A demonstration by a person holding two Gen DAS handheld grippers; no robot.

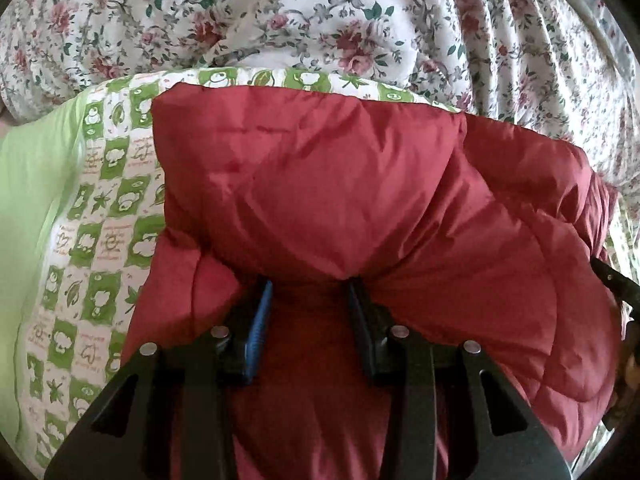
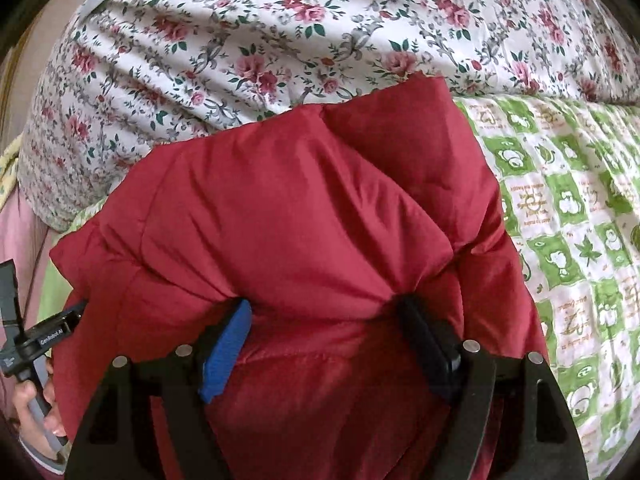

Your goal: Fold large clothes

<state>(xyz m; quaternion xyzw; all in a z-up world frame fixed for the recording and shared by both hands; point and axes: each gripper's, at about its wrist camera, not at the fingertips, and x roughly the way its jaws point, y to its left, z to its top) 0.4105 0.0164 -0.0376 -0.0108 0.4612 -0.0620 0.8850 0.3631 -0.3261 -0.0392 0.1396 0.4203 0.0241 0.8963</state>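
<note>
Red padded jacket (image 1: 360,200) is bunched on the green-checked quilt (image 1: 100,208), in front of the floral bedding (image 1: 320,20). Its full outline and sleeves are hidden in folds. The left hand-held gripper (image 1: 310,284) and right hand-held gripper (image 2: 324,304) are each clamped on puffed fabric, fingertips buried. Only the right wrist view shows the person's left hand (image 2: 36,416).
</note>
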